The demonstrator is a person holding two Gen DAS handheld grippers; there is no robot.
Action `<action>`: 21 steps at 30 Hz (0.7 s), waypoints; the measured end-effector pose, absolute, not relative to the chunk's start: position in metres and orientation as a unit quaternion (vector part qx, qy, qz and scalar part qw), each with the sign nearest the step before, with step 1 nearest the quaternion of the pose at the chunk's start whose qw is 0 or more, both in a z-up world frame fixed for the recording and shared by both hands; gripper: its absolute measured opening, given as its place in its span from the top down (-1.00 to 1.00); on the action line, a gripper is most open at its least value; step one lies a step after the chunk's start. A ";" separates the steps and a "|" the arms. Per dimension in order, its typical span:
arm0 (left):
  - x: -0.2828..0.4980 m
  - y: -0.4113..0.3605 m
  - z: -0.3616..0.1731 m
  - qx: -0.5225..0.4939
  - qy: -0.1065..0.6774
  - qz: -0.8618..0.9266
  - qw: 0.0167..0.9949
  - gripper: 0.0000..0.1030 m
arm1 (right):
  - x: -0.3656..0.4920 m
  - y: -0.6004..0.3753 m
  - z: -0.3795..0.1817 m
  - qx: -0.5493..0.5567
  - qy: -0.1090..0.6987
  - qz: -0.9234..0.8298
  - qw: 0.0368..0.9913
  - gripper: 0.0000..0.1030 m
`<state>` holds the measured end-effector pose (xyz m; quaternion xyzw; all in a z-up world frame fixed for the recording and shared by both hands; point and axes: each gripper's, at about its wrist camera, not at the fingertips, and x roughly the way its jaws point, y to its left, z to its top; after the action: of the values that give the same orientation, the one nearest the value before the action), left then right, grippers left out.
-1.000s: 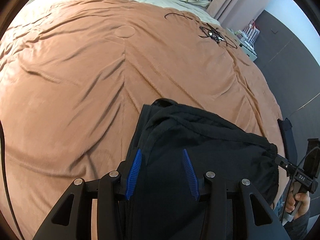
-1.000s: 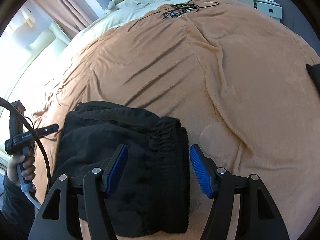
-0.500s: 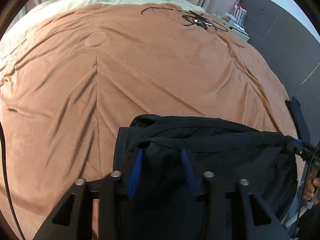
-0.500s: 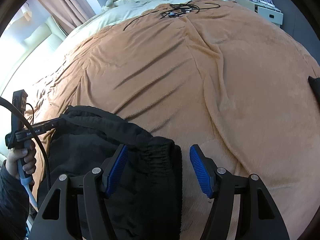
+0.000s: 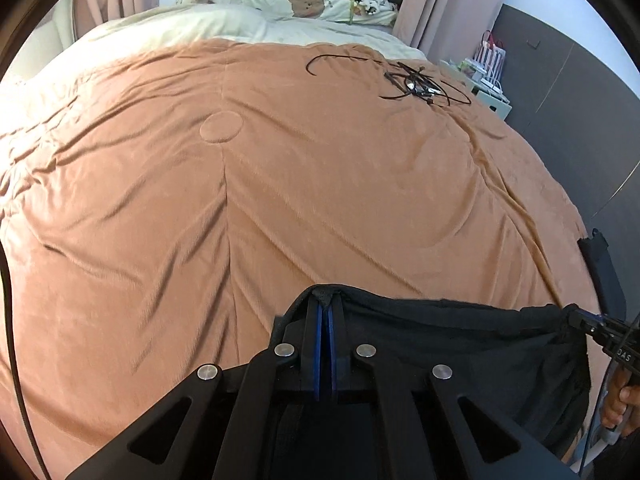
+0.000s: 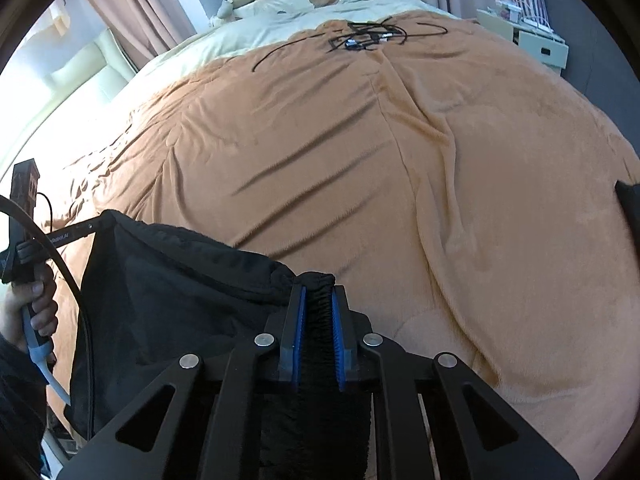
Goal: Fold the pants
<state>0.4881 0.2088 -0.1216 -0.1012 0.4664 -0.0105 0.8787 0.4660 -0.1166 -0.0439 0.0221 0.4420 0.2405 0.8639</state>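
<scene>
left gripper (image 5: 325, 312): clamped on a thin corner of the pants (image 5: 460, 344); could slip
right gripper (image 6: 318, 312): clenched on the waistband; uneven lifting skews the fold
blanket (image 5: 280, 184): plush; may drag the cloth

The pants (image 5: 460, 344) hang over the near edge of the bed (image 5: 280, 200); cables (image 5: 416, 86) lie far behind them, pillows (image 5: 304, 4) beyond.

My blue ribbed pads (image 6: 337, 344) on matt black knit pants (image 6: 180, 300); plushy tan fleece blanket (image 5: 320, 184); bare metal rivets (image 5: 285, 349).
</scene>
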 end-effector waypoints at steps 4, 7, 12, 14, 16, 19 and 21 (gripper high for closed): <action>0.503 0.212 -0.130 -0.107 0.476 -0.011 0.873 0.95 | 0.469 -0.116 -0.046 0.024 0.439 0.234 0.867 0.84; 0.515 0.210 -0.140 -0.105 0.485 -0.015 0.868 0.95 | 0.473 -0.117 -0.048 0.028 0.439 0.220 0.871 0.85; 0.535 0.201 -0.171 -0.098 0.521 -0.018 0.848 0.95 | 0.474 -0.113 -0.054 0.021 0.451 0.197 0.870 0.85; 0.540 0.200 -0.179 -0.096 0.531 -0.018 0.842 0.93 | 0.474 -0.111 -0.060 0.018 0.460 0.191 0.867 0.85; 0.539 0.201 -0.175 -0.103 0.530 -0.020 0.841 0.91 | 0.474 -0.109 -0.060 0.021 0.464 0.193 0.864 0.83; 0.534 0.210 -0.166 -0.122 0.534 -0.022 0.836 0.60 | 0.469 -0.113 -0.048 0.025 0.452 0.201 0.869 0.71; 0.524 0.219 -0.156 -0.128 0.530 -0.011 0.839 0.17 | 0.465 -0.116 -0.040 0.015 0.442 0.198 0.875 0.53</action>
<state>0.5239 0.2192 -0.1557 -0.1277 0.5295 -0.0112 0.8386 0.4651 -0.1159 -0.0402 0.0152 0.4422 0.1978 0.8747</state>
